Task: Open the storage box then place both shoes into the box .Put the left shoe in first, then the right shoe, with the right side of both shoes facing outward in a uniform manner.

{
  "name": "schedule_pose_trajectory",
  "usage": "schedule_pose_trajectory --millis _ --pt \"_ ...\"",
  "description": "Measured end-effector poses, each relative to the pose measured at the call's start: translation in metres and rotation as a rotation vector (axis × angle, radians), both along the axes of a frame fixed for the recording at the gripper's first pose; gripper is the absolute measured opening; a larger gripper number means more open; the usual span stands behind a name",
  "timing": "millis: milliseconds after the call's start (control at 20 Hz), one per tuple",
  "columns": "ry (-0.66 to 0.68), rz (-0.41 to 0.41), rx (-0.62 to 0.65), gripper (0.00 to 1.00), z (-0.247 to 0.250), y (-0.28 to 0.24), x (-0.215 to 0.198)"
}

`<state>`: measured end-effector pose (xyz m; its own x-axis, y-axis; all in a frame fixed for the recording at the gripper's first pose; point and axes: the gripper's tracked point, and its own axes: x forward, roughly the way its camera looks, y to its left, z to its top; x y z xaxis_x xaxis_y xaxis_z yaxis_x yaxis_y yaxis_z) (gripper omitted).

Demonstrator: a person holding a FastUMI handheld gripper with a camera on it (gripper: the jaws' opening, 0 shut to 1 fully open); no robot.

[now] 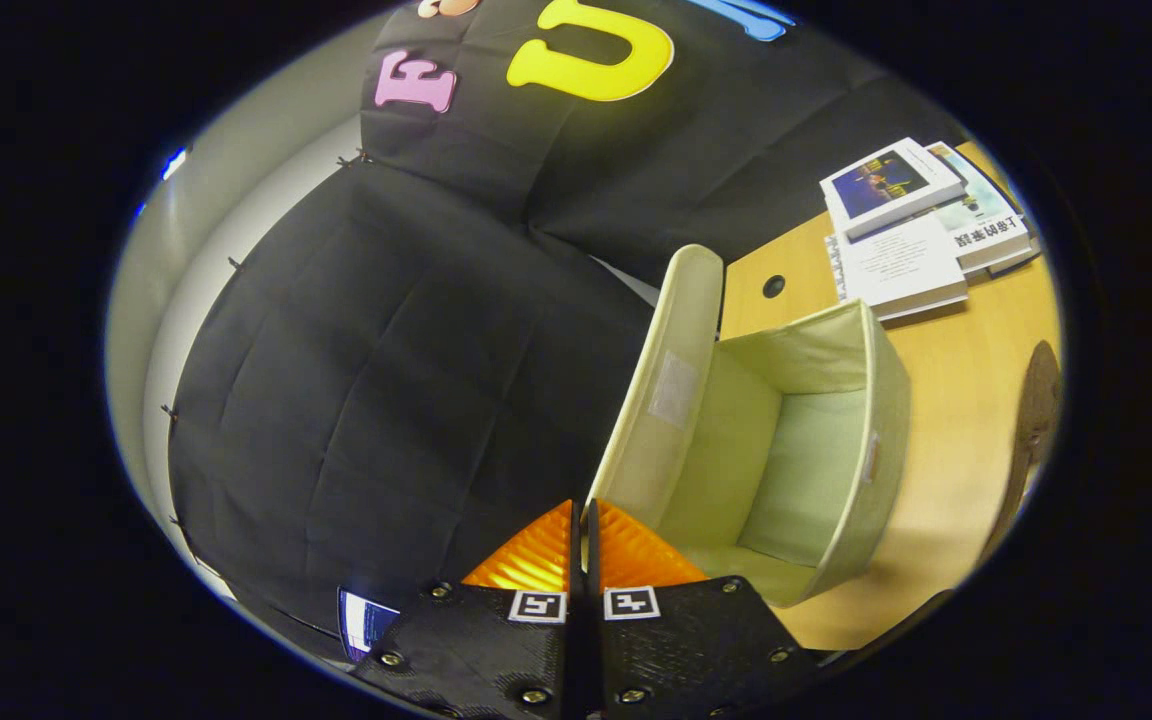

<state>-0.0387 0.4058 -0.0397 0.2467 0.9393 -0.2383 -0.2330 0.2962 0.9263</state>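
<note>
Two fingers of your gripper (579,520) pinch the lid (658,390) edge between them; storage box (836,440) stands open just ahead. Release, then fetch the left shoe.

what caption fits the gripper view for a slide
Gripper pinching the raised lid of the open, empty storage box on a wooden table, books beyond.

Claw (581,515) fingers pinched together on lid edge.
</note>
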Motion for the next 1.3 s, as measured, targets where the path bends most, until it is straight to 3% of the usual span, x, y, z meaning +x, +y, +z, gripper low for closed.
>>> schedule_pose_trajectory --millis 550,800,850,1000,1300 --pt "-0.103 0.197 0.0 0.0 0.028 0.147 0.008" --pt "-0.243 0.219 -0.104 0.0 0.018 0.184 0.019" --pt "-0.278 0.216 -0.111 0.05 0.02 0.184 0.023" --pt "-0.409 0.153 -0.184 0.97 0.016 0.165 0.043" --pt "-0.613 -0.015 -0.416 0.97 0.005 0.049 0.078"
